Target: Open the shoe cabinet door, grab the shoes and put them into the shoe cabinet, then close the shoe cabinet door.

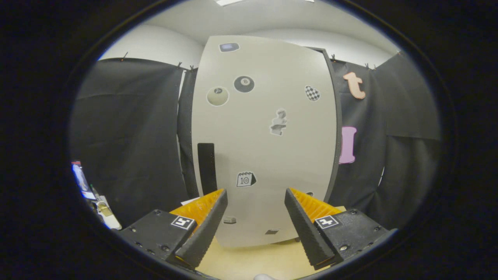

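Ahead of the spread, empty gripper [255,200], the shoe cabinet door [268,155] carries stickers, one calendar reading "10".

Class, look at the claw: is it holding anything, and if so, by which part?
Nothing is held. The claw is open, its fingers apart with only air between them, facing the closed shoe cabinet door beyond.

Even overhead light from a ceiling panel [229,2], cabinet door [264,140] brightly lit, no glare, black cloth [132,136] dim, strong fisheye bowing at edges, focus sharp centrally
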Action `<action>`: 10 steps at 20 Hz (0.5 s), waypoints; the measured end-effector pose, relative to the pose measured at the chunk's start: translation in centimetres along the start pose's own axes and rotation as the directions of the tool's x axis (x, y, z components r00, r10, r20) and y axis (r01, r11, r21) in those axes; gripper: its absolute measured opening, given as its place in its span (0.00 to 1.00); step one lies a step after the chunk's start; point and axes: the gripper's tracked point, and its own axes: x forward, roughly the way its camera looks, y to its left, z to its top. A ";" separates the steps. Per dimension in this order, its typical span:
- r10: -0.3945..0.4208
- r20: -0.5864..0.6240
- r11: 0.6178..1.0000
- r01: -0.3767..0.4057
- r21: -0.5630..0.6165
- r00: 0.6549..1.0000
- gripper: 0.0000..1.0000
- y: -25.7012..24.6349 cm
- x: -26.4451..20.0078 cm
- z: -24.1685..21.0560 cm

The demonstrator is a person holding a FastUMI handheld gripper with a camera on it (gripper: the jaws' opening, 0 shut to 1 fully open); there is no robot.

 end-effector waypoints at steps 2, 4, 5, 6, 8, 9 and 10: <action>-0.011 0.007 1.000 0.011 0.001 1.000 0.98 -1.3 -1.5 0.6; -0.045 0.005 0.999 0.045 -0.007 0.999 0.98 -3.4 -3.3 0.8; -0.059 0.011 0.998 0.059 -0.004 0.998 0.98 -4.4 -4.3 1.0; -0.080 0.015 0.997 0.080 -0.003 0.997 0.98 -5.7 -5.2 1.3; -0.125 0.028 0.992 0.125 -0.008 0.992 0.98 -8.5 -7.2 1.8; -0.143 0.033 0.990 0.143 -0.004 0.989 0.98 -9.8 -8.3 2.0; -0.165 0.031 0.986 0.165 0.003 0.986 0.98 -11.1 -9.3 2.1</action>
